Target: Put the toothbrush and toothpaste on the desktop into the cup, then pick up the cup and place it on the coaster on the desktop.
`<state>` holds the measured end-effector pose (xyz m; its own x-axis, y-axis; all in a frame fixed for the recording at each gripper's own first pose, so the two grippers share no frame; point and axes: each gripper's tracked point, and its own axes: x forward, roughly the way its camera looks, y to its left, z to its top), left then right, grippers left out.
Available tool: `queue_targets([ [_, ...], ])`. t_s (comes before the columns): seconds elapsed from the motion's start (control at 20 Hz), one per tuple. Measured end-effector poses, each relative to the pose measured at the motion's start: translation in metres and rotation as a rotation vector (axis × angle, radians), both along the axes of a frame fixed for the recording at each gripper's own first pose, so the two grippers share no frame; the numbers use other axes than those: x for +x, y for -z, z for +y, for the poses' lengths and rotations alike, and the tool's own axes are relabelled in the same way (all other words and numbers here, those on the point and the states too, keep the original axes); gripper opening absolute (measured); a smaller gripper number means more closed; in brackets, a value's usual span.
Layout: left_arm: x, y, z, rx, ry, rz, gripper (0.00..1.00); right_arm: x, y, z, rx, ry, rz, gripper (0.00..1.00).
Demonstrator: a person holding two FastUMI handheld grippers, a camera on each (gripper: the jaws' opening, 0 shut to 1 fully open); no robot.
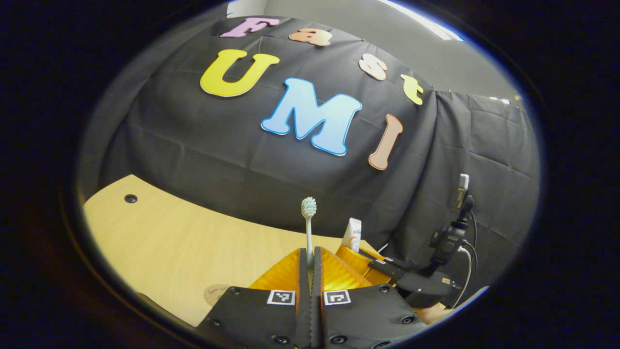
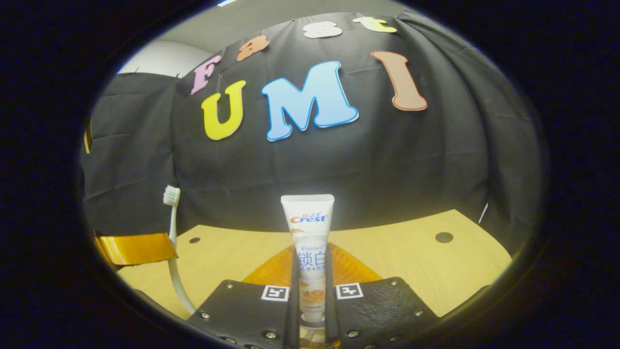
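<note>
Left gripper clamps the toothbrush upright; right gripper clamps the toothpaste. Both hang over the orange cup mid-tabletop. Next, I judge: lower and release inside.

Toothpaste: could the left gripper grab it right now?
Probably not. The left gripper is shut on the toothbrush, so it has no free fingers, and the right gripper already clamps the toothpaste.

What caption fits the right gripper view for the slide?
Right gripper clamps an upright toothpaste tube above the table; a toothbrush stands at left.
</note>
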<state>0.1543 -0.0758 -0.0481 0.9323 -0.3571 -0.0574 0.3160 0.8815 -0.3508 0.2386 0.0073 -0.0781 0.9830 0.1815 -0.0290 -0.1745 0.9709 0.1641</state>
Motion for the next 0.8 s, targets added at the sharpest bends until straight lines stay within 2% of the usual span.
queue_targets([
  [0.2, 0.010, 0.004, -0.005, 0.005, 0.014, -0.003, 0.07, 0.000, 0.025, -0.001, -0.046, 0.000, 0.081, 0.23],
  [0.25, 0.013, 0.006, -0.008, 0.002, 0.021, -0.001, 0.07, 0.000, 0.029, -0.001, -0.056, 0.003, 0.091, 0.20],
  [0.3, 0.016, 0.008, -0.011, -0.001, 0.028, 0.003, 0.07, 0.001, 0.031, -0.002, -0.066, 0.003, 0.096, 0.26],
  [0.5, 0.026, 0.011, -0.023, -0.009, 0.050, 0.008, 0.07, -0.003, 0.040, -0.006, -0.089, 0.006, 0.131, 0.28],
  [0.55, 0.028, 0.012, -0.025, -0.009, 0.057, 0.009, 0.07, -0.004, 0.045, -0.005, -0.089, -0.002, 0.148, 0.28],
  [0.6, 0.030, 0.013, -0.028, -0.012, 0.062, 0.010, 0.07, -0.007, 0.048, -0.003, -0.093, -0.015, 0.163, 0.24],
  [0.65, 0.031, 0.014, -0.030, -0.012, 0.069, 0.012, 0.07, -0.008, 0.051, -0.002, -0.101, -0.020, 0.169, 0.31],
  [0.8, 0.037, 0.015, -0.033, -0.007, 0.077, 0.007, 0.07, -0.009, 0.052, -0.002, -0.127, -0.024, 0.166, 0.37],
])
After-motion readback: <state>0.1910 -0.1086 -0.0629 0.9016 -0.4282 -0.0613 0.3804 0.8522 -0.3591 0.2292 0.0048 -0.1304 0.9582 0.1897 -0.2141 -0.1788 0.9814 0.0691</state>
